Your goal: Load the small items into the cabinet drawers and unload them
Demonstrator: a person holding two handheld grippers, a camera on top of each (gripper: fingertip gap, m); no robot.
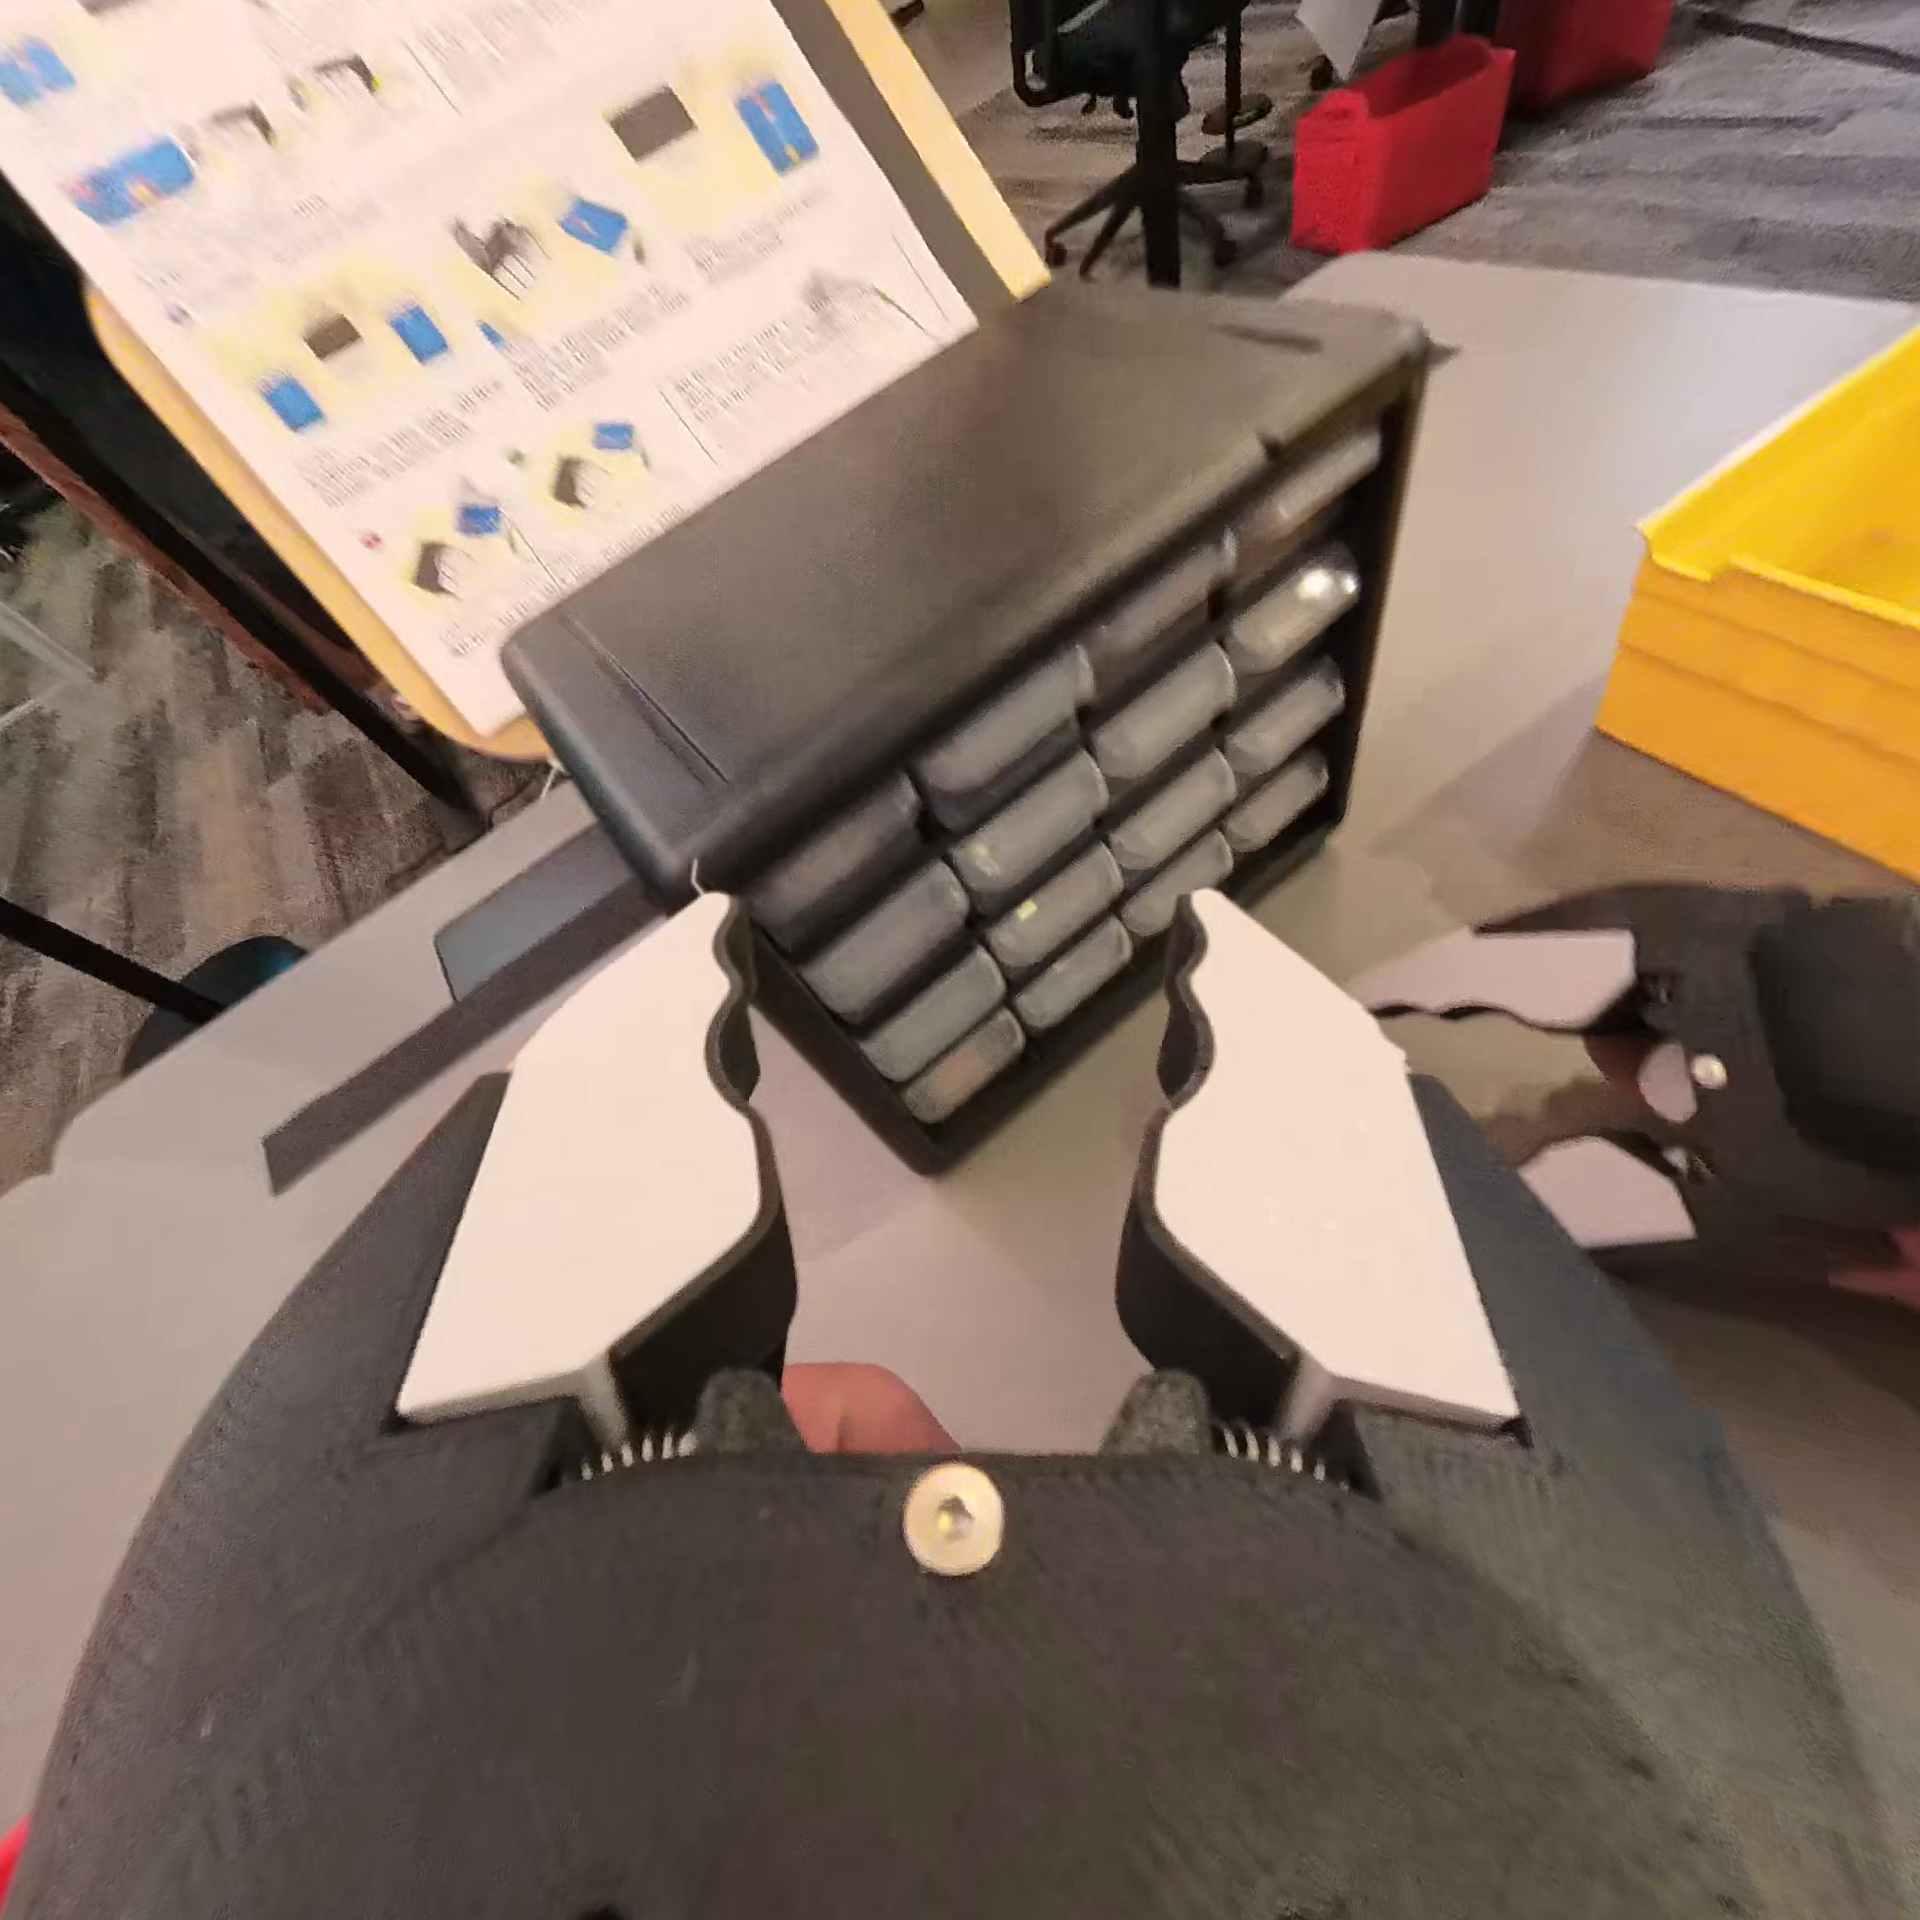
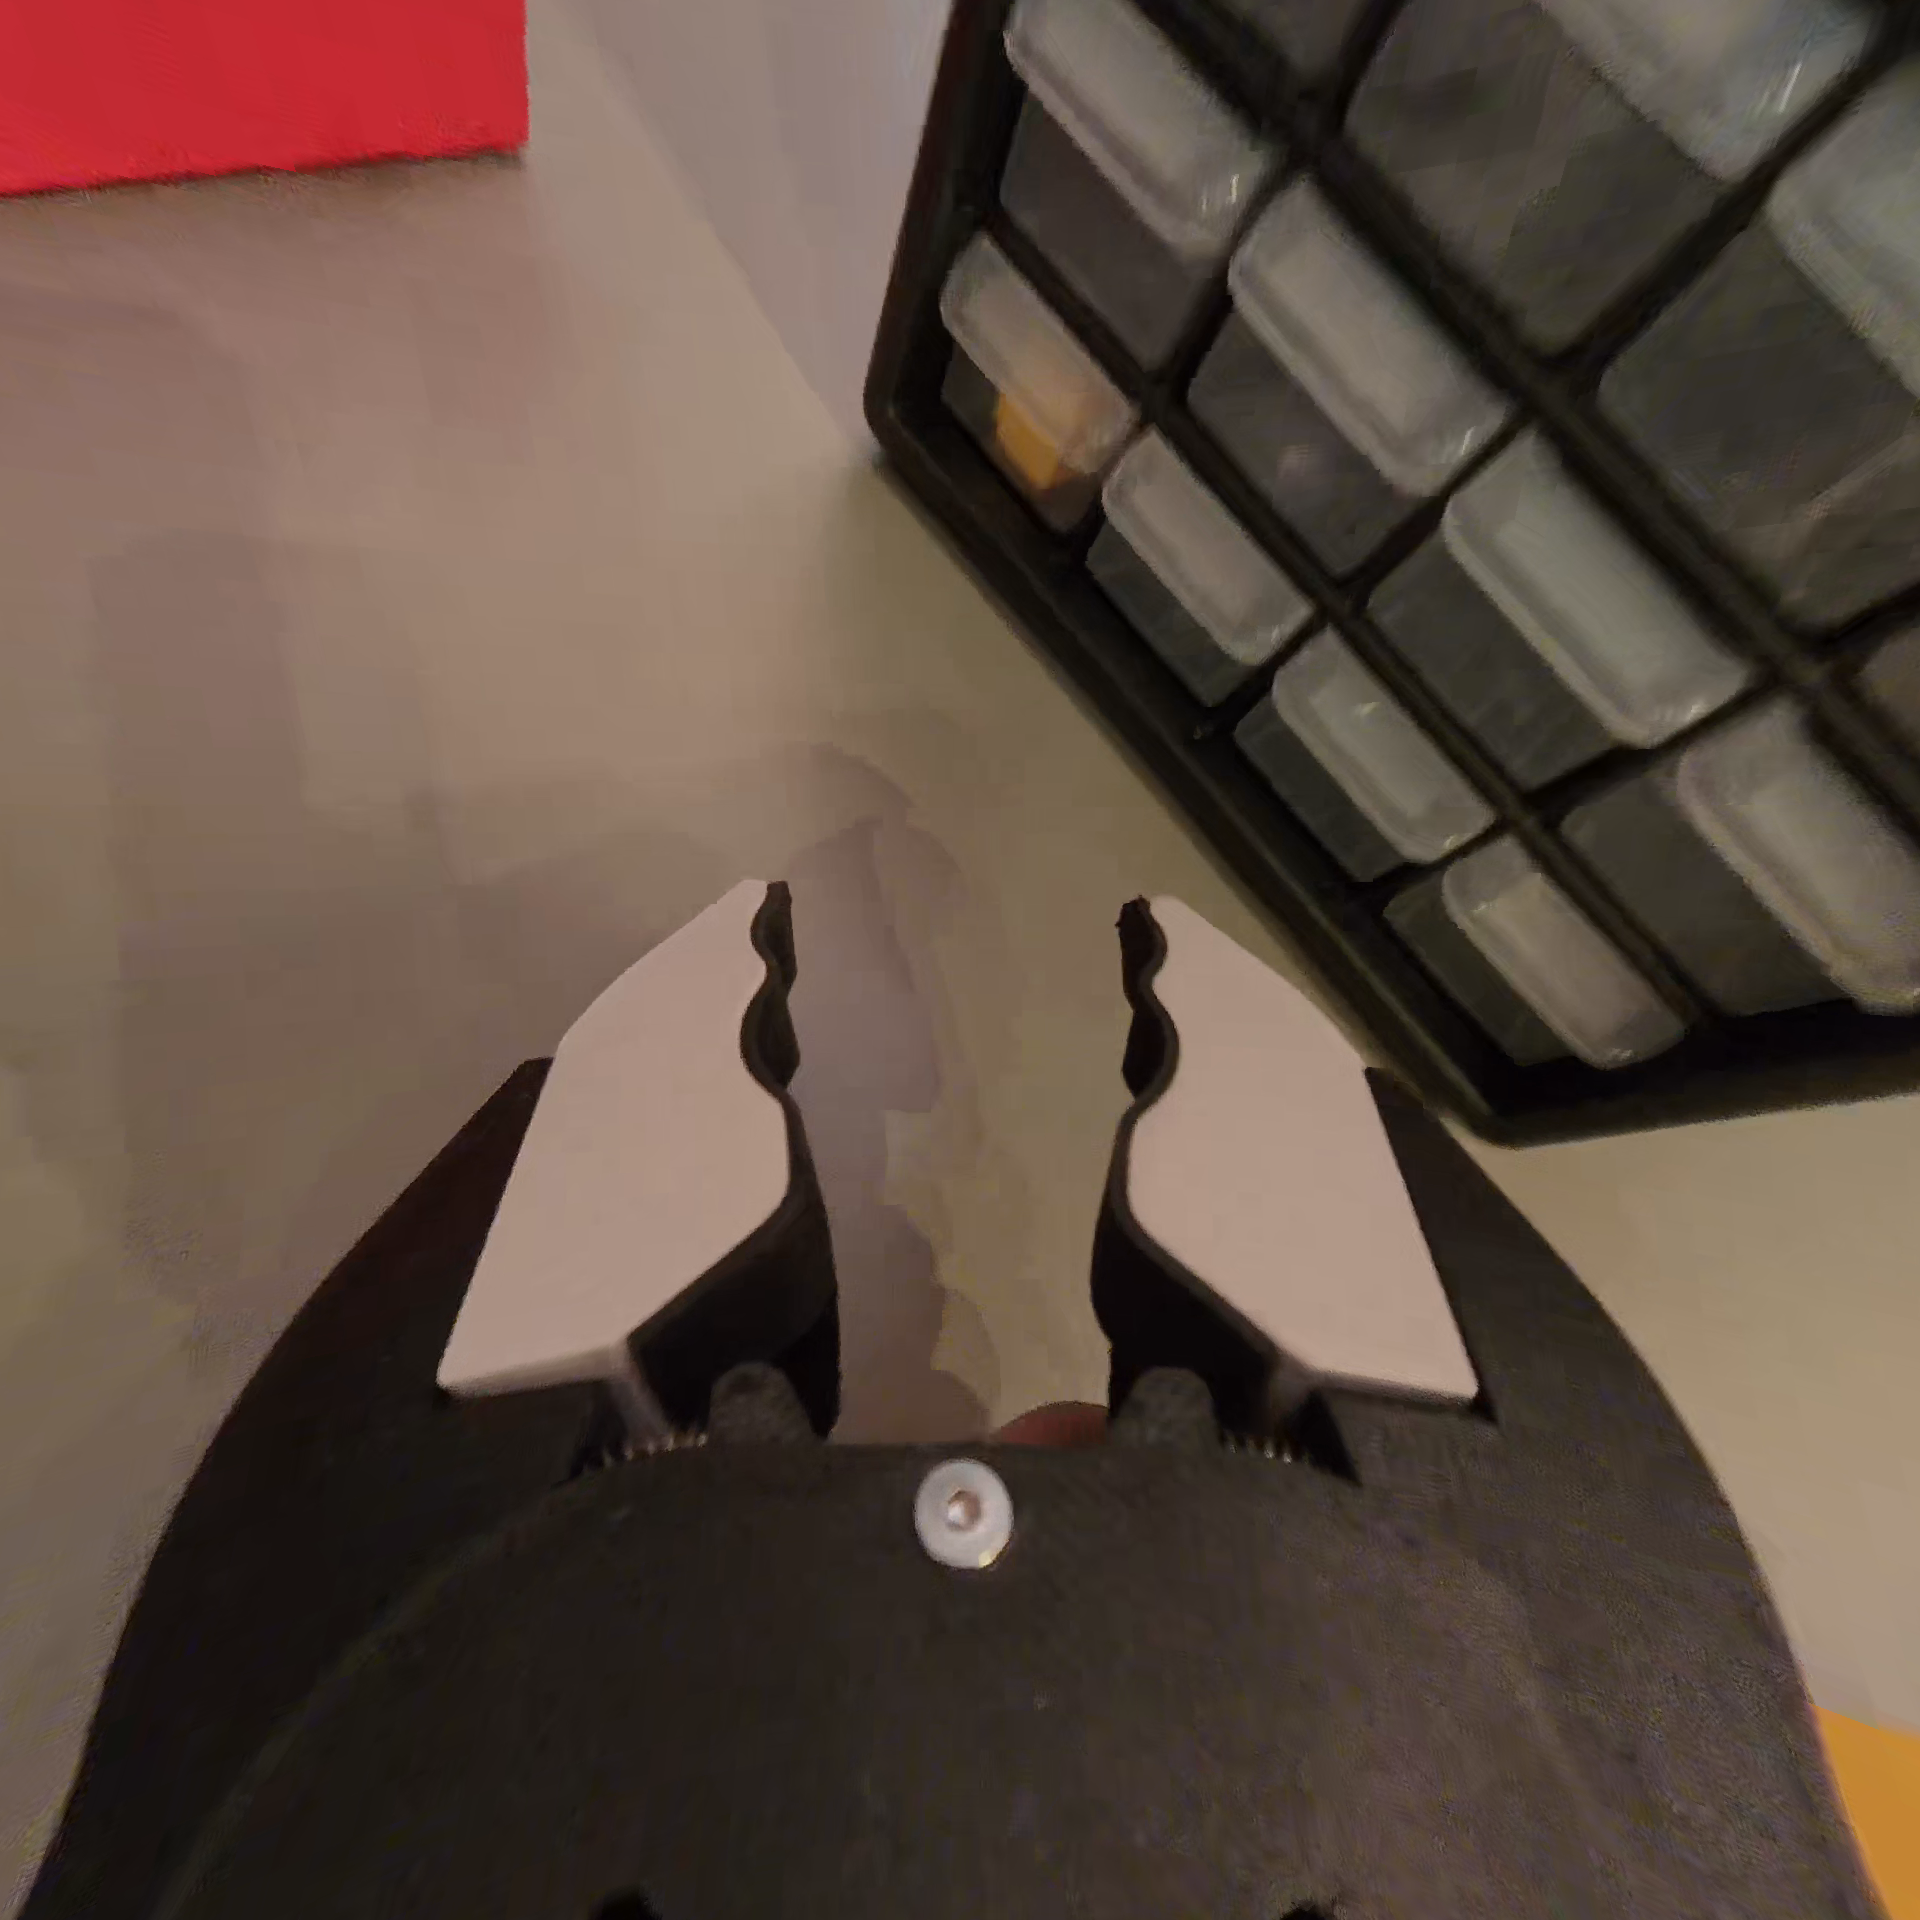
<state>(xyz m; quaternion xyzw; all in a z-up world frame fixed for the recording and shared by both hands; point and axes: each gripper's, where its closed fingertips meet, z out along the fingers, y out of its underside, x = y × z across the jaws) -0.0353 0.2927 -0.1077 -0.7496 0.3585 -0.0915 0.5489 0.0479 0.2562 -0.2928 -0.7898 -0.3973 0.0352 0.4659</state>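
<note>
Instruction sheet [image 1: 436, 312] leans far left, behind the table [image 1: 1558, 416]. Left gripper [image 1: 961, 914] spread wide, empty, hovering just in front of the black cabinet [image 1: 935, 540]; its drawers [image 1: 1039, 873] all look closed. One corner drawer [image 2: 1029, 405] shows something orange inside. Right gripper [image 2: 951, 904] also released, empty, over bare table beside the cabinet. Yellow bins [image 1: 1787, 644] far right.

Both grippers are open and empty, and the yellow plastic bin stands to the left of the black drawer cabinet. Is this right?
Not fully. In the left wrist view the yellow plastic bin stands to the right of the black drawer cabinet. The left gripper and the right gripper are indeed open and empty.
</note>
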